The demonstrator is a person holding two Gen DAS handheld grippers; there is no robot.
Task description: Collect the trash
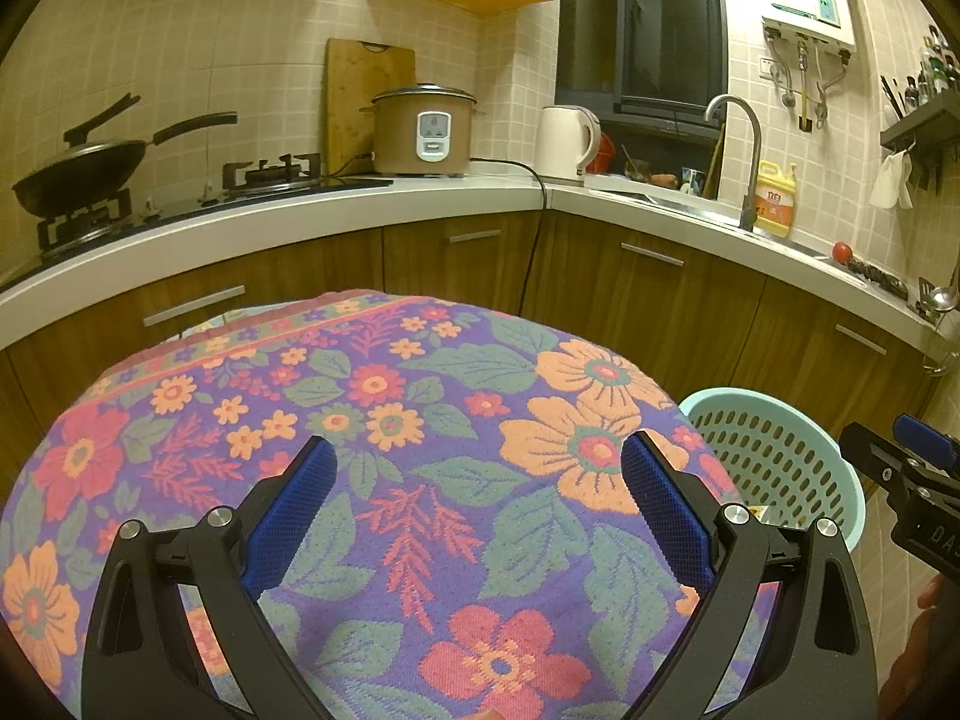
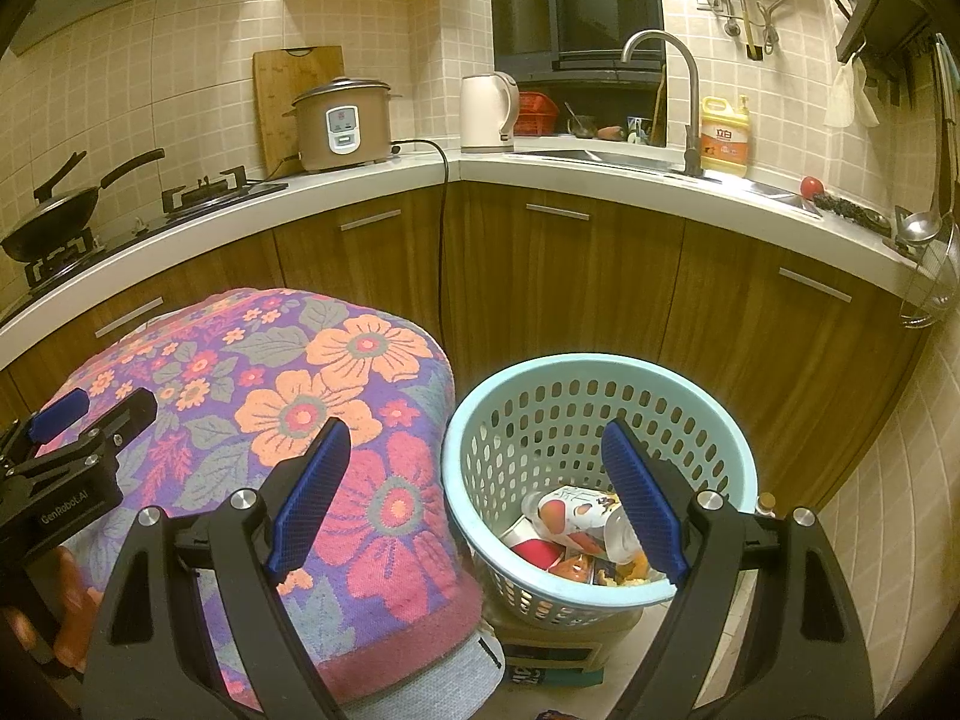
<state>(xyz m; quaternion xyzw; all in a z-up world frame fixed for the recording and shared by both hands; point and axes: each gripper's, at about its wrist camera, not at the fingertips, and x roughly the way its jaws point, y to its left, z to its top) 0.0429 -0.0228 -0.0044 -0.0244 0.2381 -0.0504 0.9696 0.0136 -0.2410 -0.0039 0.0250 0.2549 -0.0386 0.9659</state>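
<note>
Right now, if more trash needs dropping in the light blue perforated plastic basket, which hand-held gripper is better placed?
Right. The right hand-held gripper hangs open over the light blue perforated plastic basket. The left hand-held gripper, also open, faces the bare floral cloth-covered table, with the basket off to its side.

The bench [image 1: 336, 354] is covered by a floral cloth [image 1: 420, 480] with nothing else seen on it, and the basket [image 2: 600, 468] is propped on a box [image 2: 558, 648] just beside.
</note>
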